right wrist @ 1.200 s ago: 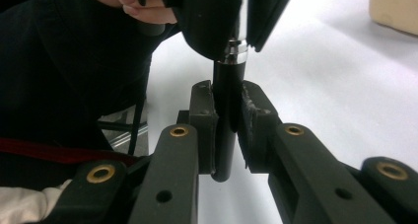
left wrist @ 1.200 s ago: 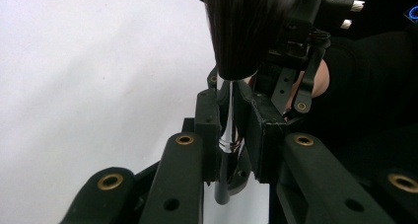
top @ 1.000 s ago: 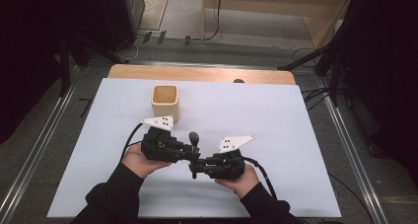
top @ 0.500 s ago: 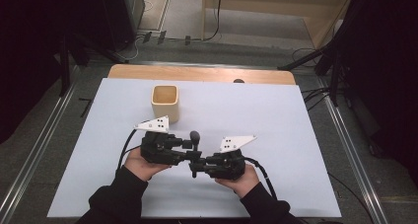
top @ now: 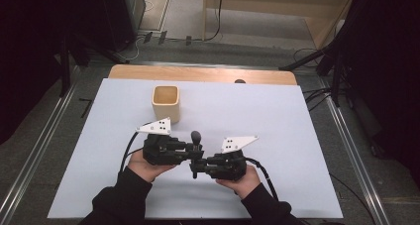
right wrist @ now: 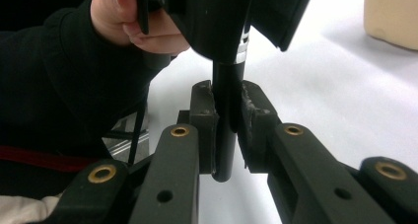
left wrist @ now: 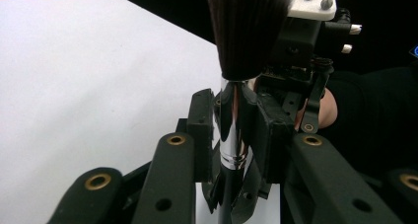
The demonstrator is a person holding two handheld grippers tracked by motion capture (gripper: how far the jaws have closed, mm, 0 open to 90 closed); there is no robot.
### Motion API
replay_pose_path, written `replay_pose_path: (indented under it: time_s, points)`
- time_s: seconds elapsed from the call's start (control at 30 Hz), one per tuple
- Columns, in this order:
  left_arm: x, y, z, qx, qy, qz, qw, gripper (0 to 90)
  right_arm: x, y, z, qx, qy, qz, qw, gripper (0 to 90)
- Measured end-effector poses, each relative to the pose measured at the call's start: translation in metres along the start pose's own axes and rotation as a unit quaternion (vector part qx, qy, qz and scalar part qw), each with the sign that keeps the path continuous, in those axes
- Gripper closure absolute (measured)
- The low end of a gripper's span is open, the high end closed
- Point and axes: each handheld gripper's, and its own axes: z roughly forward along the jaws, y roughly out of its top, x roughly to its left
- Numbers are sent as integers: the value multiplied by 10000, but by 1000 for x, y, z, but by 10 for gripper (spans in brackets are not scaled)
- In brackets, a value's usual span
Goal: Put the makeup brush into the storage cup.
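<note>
Since a second ago our hands have hardly shifted over the table (top: 297,136); what changed is the left gripper (top: 190,148), whose jaws have just been closing, and in the left gripper view they now press on the brush (left wrist: 231,130) at its shiny metal ferrule. The right gripper (top: 198,166) is clamped on the black handle (right wrist: 226,130) lower down, near its rounded end.

So we hold the brush with both grippers at once, upright between our hands, above the near middle of the table and well apart from the cup (top: 165,103) behind it.

What could go wrong, as we judge it: the ferrule is smooth and round, so the left pads may slide along it if we pull or twist. With two grips on one thin stem, any small disagreement between our hands could bend it or pop it out of one pair of jaws. If the right gripper lets go before the left is firm, the brush may tip, since the bristle head sits high above the grip.

The brush itself has a full, dark, soft tuft of bristles (left wrist: 246,31), a mirror-bright ferrule with fine rings, and a slim glossy black handle.
</note>
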Motion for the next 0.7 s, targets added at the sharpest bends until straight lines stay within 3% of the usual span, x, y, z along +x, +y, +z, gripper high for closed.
replay_pose_path:
  time_s: [0.2,0.7]
  points:
    - [1,-1,0,-16,-31,96,9999,764,0,0,0,4,-1,1,10000,791]
    - [3,1,-1,56,-107,47,9999,773,-1,0,0,2,-36,-16,10000,785]
